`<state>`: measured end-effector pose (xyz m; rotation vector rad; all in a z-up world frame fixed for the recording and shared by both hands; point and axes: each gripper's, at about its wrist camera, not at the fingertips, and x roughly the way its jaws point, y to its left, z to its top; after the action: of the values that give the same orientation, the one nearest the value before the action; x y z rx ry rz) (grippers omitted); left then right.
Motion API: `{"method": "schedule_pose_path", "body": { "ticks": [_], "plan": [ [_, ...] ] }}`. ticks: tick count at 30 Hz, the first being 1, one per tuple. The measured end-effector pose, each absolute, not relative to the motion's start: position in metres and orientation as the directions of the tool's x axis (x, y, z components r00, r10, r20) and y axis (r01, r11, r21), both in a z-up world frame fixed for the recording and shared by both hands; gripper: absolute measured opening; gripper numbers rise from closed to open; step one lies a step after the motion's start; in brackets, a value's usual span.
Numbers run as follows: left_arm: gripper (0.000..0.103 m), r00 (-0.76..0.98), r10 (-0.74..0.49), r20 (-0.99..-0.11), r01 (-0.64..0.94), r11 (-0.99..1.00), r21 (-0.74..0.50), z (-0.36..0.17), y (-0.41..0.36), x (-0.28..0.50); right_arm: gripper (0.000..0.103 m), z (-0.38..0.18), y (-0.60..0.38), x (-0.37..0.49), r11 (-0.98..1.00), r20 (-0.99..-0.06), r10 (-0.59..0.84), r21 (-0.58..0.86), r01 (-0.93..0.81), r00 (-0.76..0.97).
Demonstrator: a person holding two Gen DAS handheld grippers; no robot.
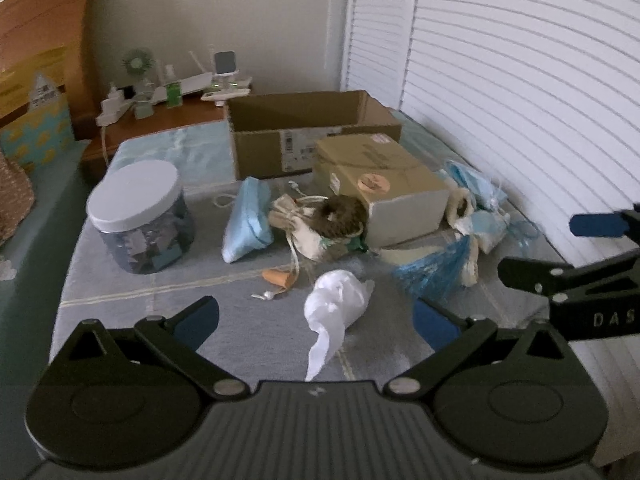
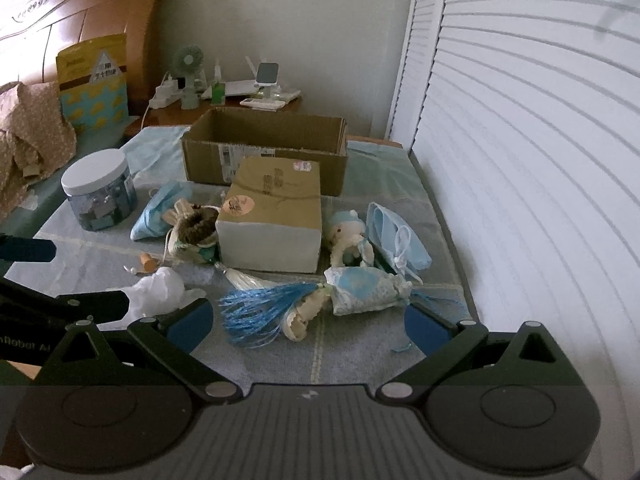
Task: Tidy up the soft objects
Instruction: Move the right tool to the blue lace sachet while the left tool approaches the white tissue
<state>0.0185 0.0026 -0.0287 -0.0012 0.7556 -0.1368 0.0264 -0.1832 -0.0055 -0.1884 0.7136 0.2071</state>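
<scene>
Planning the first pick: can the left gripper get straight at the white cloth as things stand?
Probably yes. The left gripper is open, and the white cloth lies loose on the bedcover right between its fingers, with nothing on top or in front of it.

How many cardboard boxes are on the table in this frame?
2. The open cardboard box stands at the far end of the table, its top open. The closed taped box lies just in front of it, among the soft items. Others could be hidden behind them.
</scene>
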Motion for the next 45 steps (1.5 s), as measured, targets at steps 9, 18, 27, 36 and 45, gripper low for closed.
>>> {"method": "schedule_pose_path", "body": {
  "ticks": [9, 18, 27, 36, 45],
  "plan": [
    [0.102, 0.679, -0.158, -0.717, 0.182, 0.982, -0.044, -0.051, 0.000, 0.036, 0.103, -0.036, -0.199, 0.042, 0.960, -0.709, 0.104, -0.112, -0.257, 0.697],
    [0.102, 0.622, -0.166, -0.766, 0.205, 0.978, -0.045, -0.079, -0.005, 0.055, 0.103, -0.075, -0.210, 0.061, 0.960, -0.772, 0.079, -0.112, -0.257, 0.630],
    [0.103, 0.621, -0.170, -0.765, 0.234, 0.972, -0.027, -0.090, -0.005, 0.058, 0.103, -0.083, -0.219, 0.067, 0.958, -0.782, 0.136, -0.052, -0.281, 0.608],
    [0.103, 0.627, -0.171, -0.760, 0.237, 0.971, -0.023, -0.090, -0.003, 0.058, 0.103, -0.086, -0.223, 0.059, 0.958, -0.742, 0.157, -0.047, -0.284, 0.651],
    [0.090, 0.656, -0.201, -0.728, 0.302, 0.953, 0.009, -0.073, -0.015, 0.053, 0.103, -0.089, -0.225, 0.054, 0.957, -0.712, 0.169, -0.046, -0.286, 0.681]
  ]
}}
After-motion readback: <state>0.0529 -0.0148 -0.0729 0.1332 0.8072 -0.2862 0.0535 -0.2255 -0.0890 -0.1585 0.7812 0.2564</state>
